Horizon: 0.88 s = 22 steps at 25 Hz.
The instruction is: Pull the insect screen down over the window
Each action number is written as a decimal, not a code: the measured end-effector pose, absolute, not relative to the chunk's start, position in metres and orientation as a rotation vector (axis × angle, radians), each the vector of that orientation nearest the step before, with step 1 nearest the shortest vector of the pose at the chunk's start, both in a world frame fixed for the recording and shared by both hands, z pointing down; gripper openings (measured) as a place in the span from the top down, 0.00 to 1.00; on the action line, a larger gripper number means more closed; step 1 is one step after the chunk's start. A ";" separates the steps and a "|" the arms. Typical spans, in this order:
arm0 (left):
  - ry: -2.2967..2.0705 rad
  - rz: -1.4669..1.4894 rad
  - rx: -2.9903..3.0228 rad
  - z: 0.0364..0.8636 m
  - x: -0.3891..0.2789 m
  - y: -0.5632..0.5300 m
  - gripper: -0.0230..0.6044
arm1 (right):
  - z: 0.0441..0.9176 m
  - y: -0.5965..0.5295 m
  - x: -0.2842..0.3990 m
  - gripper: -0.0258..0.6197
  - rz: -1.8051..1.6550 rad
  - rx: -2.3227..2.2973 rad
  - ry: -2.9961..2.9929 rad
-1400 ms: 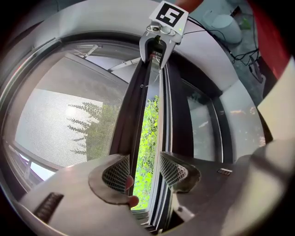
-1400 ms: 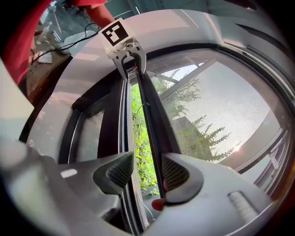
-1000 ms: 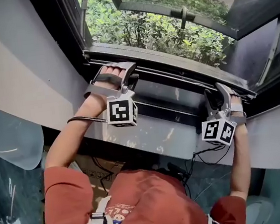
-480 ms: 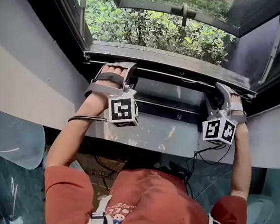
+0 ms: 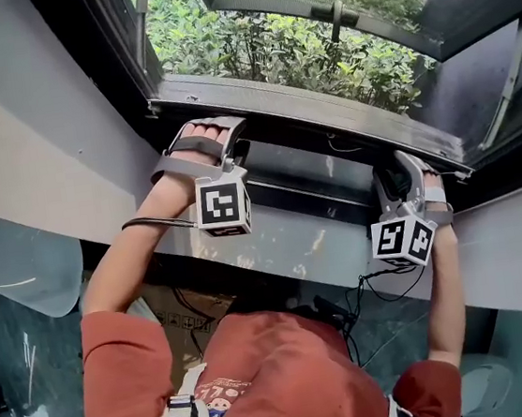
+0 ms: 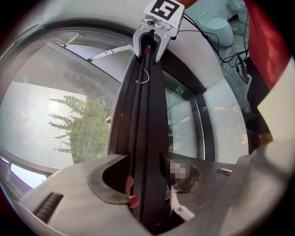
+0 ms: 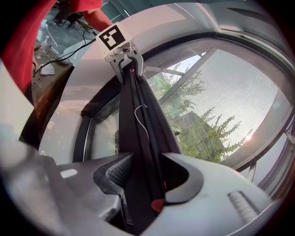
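My arms reach toward 12 o'clock. Left tongs (image 6: 146,182) and right tongs (image 7: 144,182) each clench the screen's dark bar (image 6: 147,115). Only the gripper views show the mesh (image 6: 44,124) plainly.

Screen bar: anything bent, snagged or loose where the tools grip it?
Nothing looks damaged. The screen's pull bar runs straight between the left tool and right tool, both clamped on it, and the visible mesh shows no tear. Only a thin white cord lies loose along the bar.
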<state>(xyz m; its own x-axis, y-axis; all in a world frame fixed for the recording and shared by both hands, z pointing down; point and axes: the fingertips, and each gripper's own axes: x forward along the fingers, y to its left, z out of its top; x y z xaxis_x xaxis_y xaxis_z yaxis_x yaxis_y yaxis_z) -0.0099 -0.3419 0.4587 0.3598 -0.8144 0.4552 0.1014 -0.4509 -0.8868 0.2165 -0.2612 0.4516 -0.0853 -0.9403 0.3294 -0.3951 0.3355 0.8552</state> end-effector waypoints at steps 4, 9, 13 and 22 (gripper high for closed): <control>0.640 -1.244 -1.722 0.463 -0.009 -0.342 0.64 | 0.456 -0.261 0.217 0.66 -0.720 1.224 -1.666; 0.632 -1.256 -1.692 0.463 -0.011 -0.342 0.64 | 0.457 -0.261 0.216 0.66 -0.682 1.242 -1.673; 0.636 -1.239 -1.729 0.464 -0.009 -0.343 0.64 | 0.458 -0.262 0.217 0.66 -0.687 1.233 -1.685; 0.669 -1.206 -1.738 0.463 -0.005 -0.349 0.64 | 0.457 -0.265 0.220 0.65 -0.672 1.250 -1.688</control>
